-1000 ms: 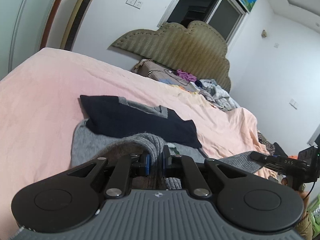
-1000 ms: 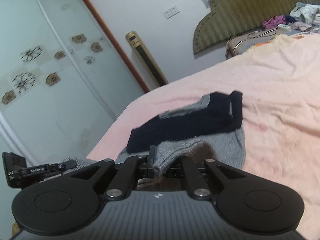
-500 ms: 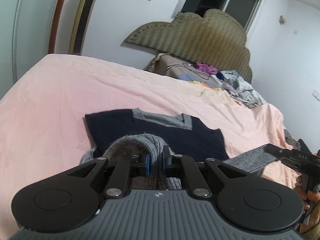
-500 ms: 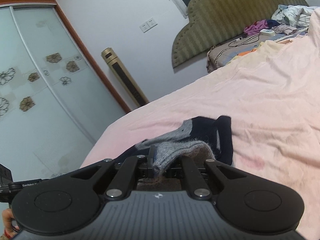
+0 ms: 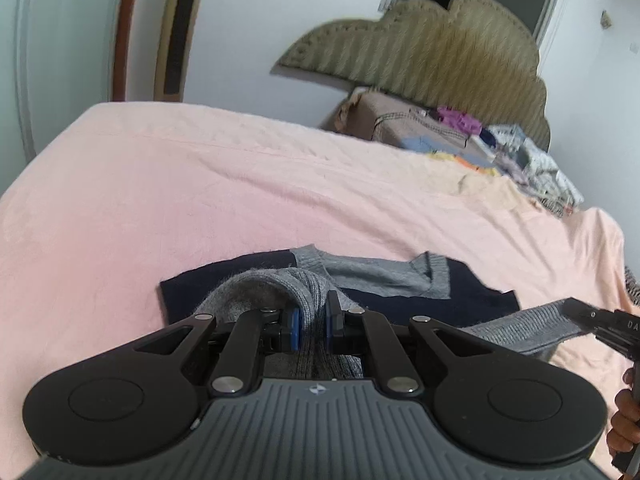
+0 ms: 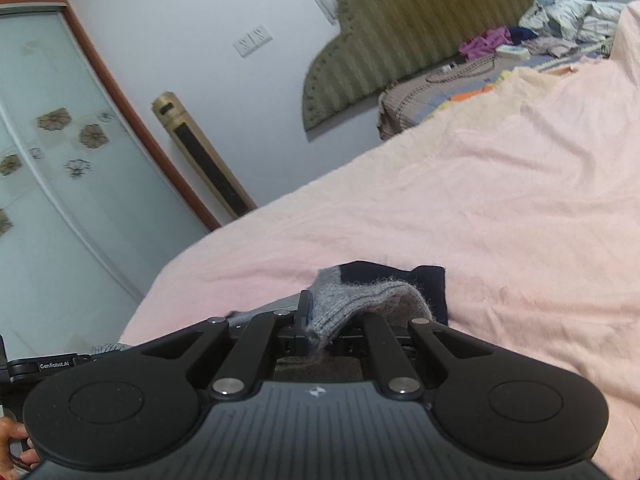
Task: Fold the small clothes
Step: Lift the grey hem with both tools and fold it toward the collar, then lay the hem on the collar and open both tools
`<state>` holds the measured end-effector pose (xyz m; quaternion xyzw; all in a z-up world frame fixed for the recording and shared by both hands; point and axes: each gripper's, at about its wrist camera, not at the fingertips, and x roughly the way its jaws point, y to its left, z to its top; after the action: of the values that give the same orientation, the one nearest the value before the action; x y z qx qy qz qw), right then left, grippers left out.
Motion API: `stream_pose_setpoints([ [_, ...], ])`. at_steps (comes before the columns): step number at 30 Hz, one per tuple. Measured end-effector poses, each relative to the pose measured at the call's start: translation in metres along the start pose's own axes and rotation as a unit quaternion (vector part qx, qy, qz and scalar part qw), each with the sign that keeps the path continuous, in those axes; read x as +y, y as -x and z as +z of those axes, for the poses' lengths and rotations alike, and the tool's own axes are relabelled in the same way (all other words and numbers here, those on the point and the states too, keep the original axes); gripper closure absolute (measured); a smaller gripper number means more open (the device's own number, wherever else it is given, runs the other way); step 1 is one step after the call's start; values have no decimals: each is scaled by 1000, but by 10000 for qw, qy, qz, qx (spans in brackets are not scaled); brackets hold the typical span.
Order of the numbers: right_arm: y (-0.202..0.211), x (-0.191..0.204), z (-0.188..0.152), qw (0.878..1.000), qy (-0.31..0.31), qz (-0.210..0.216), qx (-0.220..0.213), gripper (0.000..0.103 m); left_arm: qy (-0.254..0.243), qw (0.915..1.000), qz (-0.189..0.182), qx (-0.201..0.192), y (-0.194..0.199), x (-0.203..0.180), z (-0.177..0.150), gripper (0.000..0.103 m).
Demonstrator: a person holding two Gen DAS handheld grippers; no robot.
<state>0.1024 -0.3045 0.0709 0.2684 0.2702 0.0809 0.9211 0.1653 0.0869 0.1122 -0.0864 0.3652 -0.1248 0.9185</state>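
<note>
You are pinching the grey ribbed hem of the small navy-and-grey knit sweater (image 5: 400, 280) with your left gripper (image 5: 311, 322), its blue-padded fingers (image 5: 294, 324) pressed onto a bunched fold at the lower centre of the frame. Your right gripper (image 6: 320, 320) is likewise clamping the grey knit edge, the fabric draping over its right finger. The sweater is lying on the pink bedsheet (image 5: 200, 200) just beyond both grippers, navy body spread toward the olive headboard (image 5: 440, 48) in the upper right, where loose clothes (image 5: 520, 152) are piling
</note>
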Motion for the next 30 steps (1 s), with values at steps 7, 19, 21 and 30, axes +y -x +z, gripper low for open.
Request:
stream_pose_setpoints([
  [7, -54, -28, 1, 9975, -510, -258, 421, 97, 147, 9989, 190, 394, -59, 14, 9, 90],
  [19, -111, -53, 4, 9897, -1068, -294, 902, 91, 1275, 9915, -112, 233, -81, 61, 15, 27],
  [21, -113, -54, 4, 9900, -1075, -259, 876, 88, 1365, 9906, -30, 22, -75, 62, 17, 23],
  [30, -104, -32, 11, 9984, -515, -124, 209, 23, 1924, 9792, 337, -554, -49, 87, 25, 18],
])
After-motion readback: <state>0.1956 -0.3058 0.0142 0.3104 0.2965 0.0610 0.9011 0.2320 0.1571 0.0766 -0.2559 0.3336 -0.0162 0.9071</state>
